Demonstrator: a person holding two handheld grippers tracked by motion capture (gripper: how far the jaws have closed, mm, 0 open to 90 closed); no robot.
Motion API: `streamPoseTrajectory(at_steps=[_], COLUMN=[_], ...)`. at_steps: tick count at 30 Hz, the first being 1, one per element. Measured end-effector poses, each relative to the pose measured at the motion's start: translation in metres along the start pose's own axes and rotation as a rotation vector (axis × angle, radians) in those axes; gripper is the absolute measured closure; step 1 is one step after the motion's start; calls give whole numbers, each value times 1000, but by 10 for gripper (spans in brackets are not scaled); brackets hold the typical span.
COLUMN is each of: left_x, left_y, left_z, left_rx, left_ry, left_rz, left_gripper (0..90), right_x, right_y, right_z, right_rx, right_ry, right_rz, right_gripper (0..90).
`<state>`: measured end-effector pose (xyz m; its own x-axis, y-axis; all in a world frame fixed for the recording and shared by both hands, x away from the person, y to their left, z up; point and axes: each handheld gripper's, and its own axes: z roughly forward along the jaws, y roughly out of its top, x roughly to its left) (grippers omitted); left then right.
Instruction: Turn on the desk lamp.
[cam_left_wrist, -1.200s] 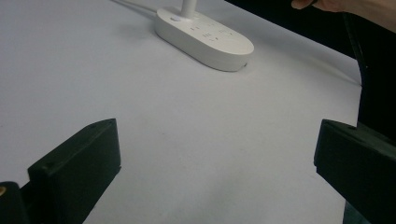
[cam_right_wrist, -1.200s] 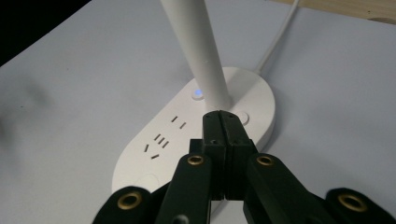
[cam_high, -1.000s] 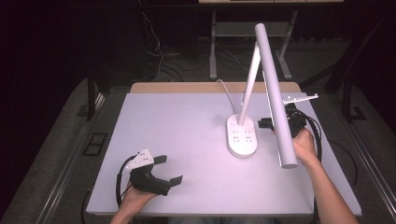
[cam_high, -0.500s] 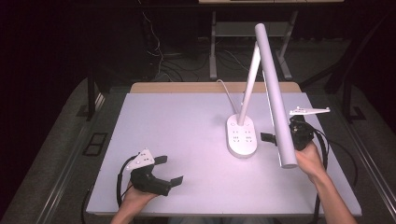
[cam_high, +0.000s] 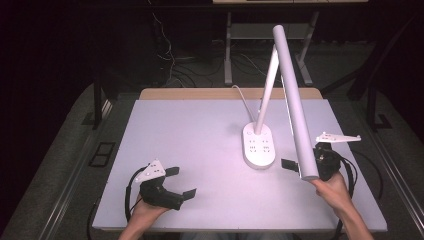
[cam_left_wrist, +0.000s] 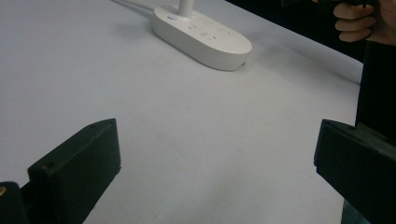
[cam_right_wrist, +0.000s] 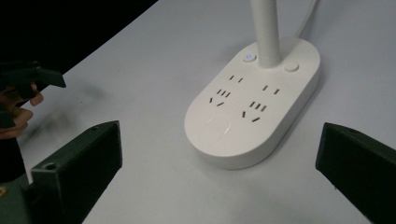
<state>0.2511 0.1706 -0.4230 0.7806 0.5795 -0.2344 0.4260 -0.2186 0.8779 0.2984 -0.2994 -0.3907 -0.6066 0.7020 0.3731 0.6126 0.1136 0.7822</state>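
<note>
Right claw (cam_high: 300, 167) released, facing lamp base (cam_right_wrist: 254, 109) | left claw (cam_high: 177, 187) released, idle on table (cam_high: 200, 130) | I'd press the lit button (cam_right_wrist: 249, 57) with one jaw, gently.

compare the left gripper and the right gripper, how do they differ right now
The left gripper sits low at the table's near left corner, far from the lamp base; the right gripper is at the right side, close beside that base. The left gripper points toward the base from afar, the right gripper looks straight down on its sockets. Both are open, hold nothing, and each is held in one hand.
</note>
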Motion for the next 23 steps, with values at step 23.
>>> streamPoseTrajectory(at_steps=[23], left_x=[1], left_y=[0], left_z=[1], left_rx=[3], left_ry=[-1], left_rz=[-4], left_gripper=[0], right_x=[30], right_y=[-57], right_z=[-8], right_rx=[-39], right_ry=[-27], right_rz=[-51], right_gripper=[2])
